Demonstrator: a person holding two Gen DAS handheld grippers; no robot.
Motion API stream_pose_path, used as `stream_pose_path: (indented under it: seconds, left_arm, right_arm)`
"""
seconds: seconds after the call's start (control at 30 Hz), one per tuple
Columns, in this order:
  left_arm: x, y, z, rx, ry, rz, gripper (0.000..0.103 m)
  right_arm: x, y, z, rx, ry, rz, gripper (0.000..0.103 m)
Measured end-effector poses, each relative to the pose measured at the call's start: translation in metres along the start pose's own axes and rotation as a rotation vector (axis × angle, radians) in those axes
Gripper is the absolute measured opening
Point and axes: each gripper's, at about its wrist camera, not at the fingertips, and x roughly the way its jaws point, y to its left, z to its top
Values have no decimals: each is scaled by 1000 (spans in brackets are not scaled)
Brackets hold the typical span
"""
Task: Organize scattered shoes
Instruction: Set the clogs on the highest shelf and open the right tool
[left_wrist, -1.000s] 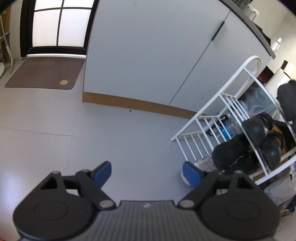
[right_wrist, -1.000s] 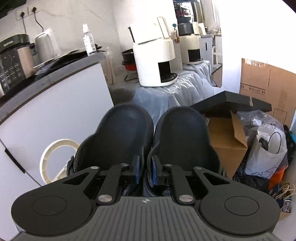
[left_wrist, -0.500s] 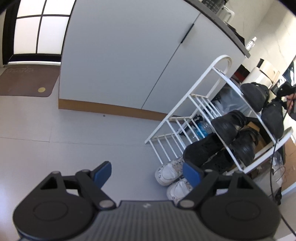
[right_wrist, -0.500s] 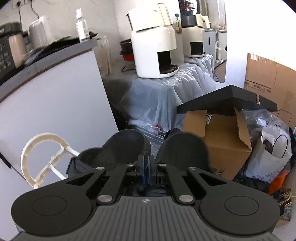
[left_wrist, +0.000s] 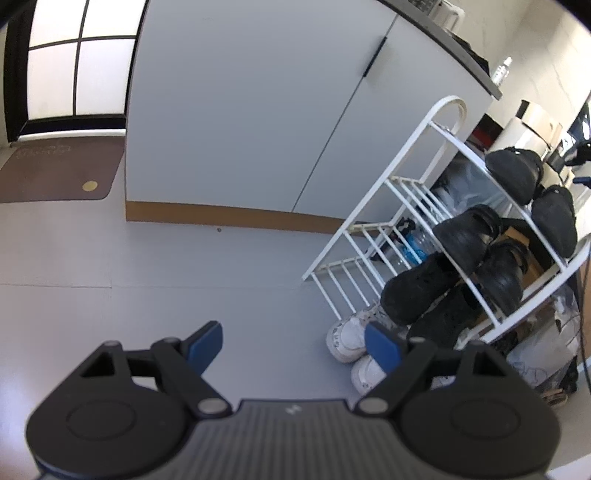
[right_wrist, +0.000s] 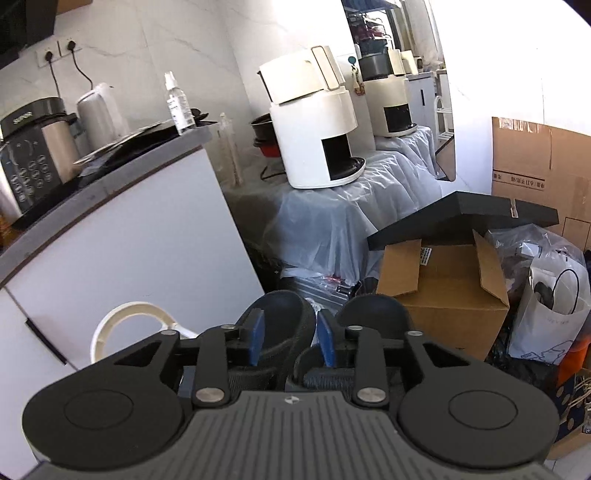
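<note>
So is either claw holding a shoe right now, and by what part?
Neither. The right claw has just been opening; its pads straddle the inner edge of the left black slipper without pressing. The left claw is wide open over bare floor.

Your left gripper (left_wrist: 293, 341) hangs over bare floor (left_wrist: 166, 266), well left of the shoe rack (left_wrist: 417, 206). The rack stands just right of the cabinet (left_wrist: 240, 110). A doormat (left_wrist: 59, 173) lies left of the cabinet, before the door. Top shelf: one pair of shoes (left_wrist: 532, 195). Middle shelf: a second pair (left_wrist: 480, 254). Lower shelf: a third pair (left_wrist: 424, 295). On the floor under the rack's front edge: sneakers (left_wrist: 351, 338). Your right gripper (right_wrist: 290, 341) sits just behind the top pair (right_wrist: 288, 317); a cardboard box (right_wrist: 443, 291) lies beyond, to the right.
</note>
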Motion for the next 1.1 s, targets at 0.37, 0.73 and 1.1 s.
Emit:
stream_pose_path:
  seconds: [0.37, 0.73, 1.1]
  left_arm:
    - [-20, -5, -6, 6, -20, -39, 86]
    - [-26, -23, -10, 44, -35, -55, 86]
    - [-48, -24, -24, 31, -57, -47, 88]
  right_arm:
    - [-79, -3, -6, -9, -14, 51, 48]
    - [-145, 9, -53, -171, -72, 141, 87]
    - [-177, -16, -106, -240, -64, 219, 103]
